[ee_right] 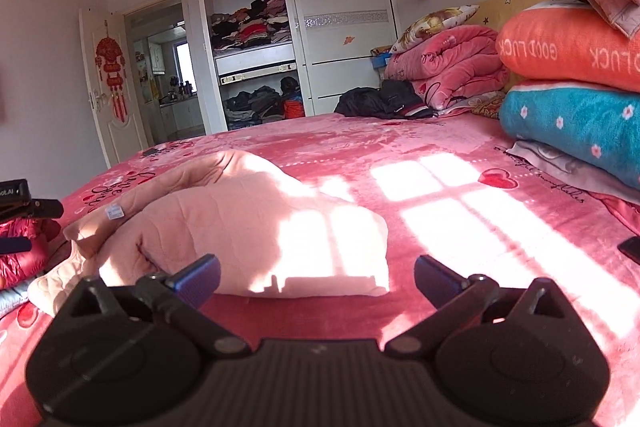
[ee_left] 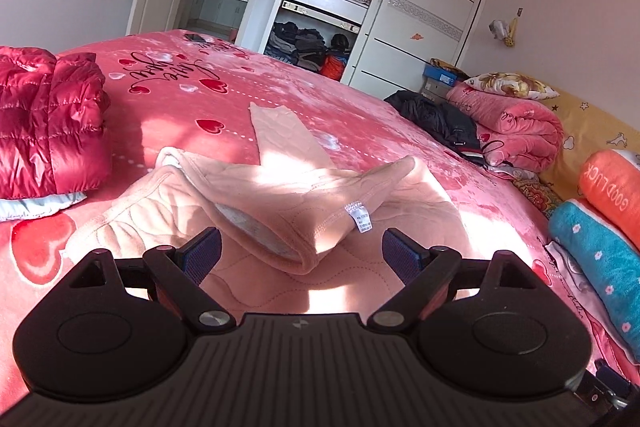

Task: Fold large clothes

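Observation:
A pale pink quilted garment [ee_left: 280, 195] lies partly folded on the pink heart-print bed [ee_left: 320, 115], with one leg or sleeve stretched away and a white care label [ee_left: 359, 217] showing. My left gripper [ee_left: 301, 255] is open and empty, hovering just above the garment's near folded edge. In the right wrist view the same garment [ee_right: 256, 227] lies bunched ahead and to the left. My right gripper [ee_right: 316, 281] is open and empty, just in front of the garment's near edge, above the bedspread [ee_right: 460, 227].
A red puffer jacket [ee_left: 44, 123] lies at the left. A black garment [ee_left: 436, 119] and a rolled pink blanket [ee_left: 516, 131] lie at the far right. Orange and blue folded blankets [ee_right: 576, 79] are stacked at the right. An open wardrobe [ee_right: 252, 39] stands behind the bed.

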`<state>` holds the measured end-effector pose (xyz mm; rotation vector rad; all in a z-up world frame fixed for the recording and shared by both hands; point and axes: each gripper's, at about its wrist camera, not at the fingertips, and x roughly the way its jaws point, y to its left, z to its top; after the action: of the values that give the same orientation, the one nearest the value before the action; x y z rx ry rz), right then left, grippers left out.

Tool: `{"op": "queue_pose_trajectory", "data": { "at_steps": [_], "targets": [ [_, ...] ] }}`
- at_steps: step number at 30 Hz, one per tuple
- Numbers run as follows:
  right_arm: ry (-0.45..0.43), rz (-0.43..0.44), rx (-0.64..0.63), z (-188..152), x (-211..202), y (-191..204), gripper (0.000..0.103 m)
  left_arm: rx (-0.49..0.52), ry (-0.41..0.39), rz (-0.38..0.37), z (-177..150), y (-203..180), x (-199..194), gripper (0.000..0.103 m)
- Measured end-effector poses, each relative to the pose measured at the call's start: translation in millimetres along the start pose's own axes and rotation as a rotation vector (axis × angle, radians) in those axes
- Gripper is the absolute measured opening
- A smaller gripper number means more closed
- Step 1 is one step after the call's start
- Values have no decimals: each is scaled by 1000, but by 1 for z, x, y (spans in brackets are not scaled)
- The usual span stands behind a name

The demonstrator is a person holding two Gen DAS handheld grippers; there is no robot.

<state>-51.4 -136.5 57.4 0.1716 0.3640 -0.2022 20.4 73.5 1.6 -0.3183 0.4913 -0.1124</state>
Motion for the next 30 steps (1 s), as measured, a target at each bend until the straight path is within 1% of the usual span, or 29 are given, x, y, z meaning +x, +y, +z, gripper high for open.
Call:
{"op": "queue_pose_trajectory", "data": {
  "at_steps": [1, 2, 3, 4, 5, 6, 7, 9, 10, 11, 12, 13, 15, 16, 17, 23, 27, 30],
  "targets": [
    [2, -3, -9, -1, 2, -1, 102, -9, -4, 5, 2, 0, 2, 103],
    [3, -4, -14, -3, 3, -1, 102, -16, -5, 10, 3, -4, 4, 100],
    [3, 1, -17, -4, 4, -2, 102, -22, -1, 9, 5, -4, 7, 94],
    [5, 5, -21, -6, 5, -2, 102, -28, 9, 8, 10, -5, 9, 91],
    [10, 7, -21, -8, 7, -2, 102, -32, 15, 11, 10, -6, 11, 84],
    [14, 11, -17, -8, 8, -2, 102, -35, 18, 13, 10, -5, 12, 75],
    [15, 17, -16, -8, 9, -2, 102, -36, 18, 12, 11, -7, 14, 71],
    [16, 20, -25, -9, 9, 0, 102, -39, 24, 13, 17, -3, 15, 54],
    [16, 20, -35, -9, 11, 0, 102, -42, 25, 21, 19, -3, 18, 49],
    [16, 21, -45, -9, 11, 0, 102, -45, 23, 27, 20, -3, 17, 38],
    [15, 21, -53, -10, 12, 0, 102, -44, 22, 33, 21, -4, 17, 32],
    [14, 20, -64, -10, 12, 0, 102, -39, 22, 34, 22, -5, 16, 28],
    [11, 19, -72, -10, 12, -2, 102, -28, 26, 30, 24, -6, 9, 12],
    [12, 18, -69, -10, 12, -3, 102, -18, 27, 32, 24, -8, 5, 9],
    [15, 15, -61, -9, 13, -5, 102, -5, 25, 31, 25, -10, 0, 4],
    [24, -4, 25, -6, 15, -23, 102, 72, -7, -5, 29, -29, -44, 3],
    [19, -20, 62, -4, 13, -32, 102, 124, -35, -66, 33, -45, -82, 2],
    [17, -23, 94, -3, 12, -39, 102, 147, -49, -127, 33, -57, -114, 2]
  ]
}}
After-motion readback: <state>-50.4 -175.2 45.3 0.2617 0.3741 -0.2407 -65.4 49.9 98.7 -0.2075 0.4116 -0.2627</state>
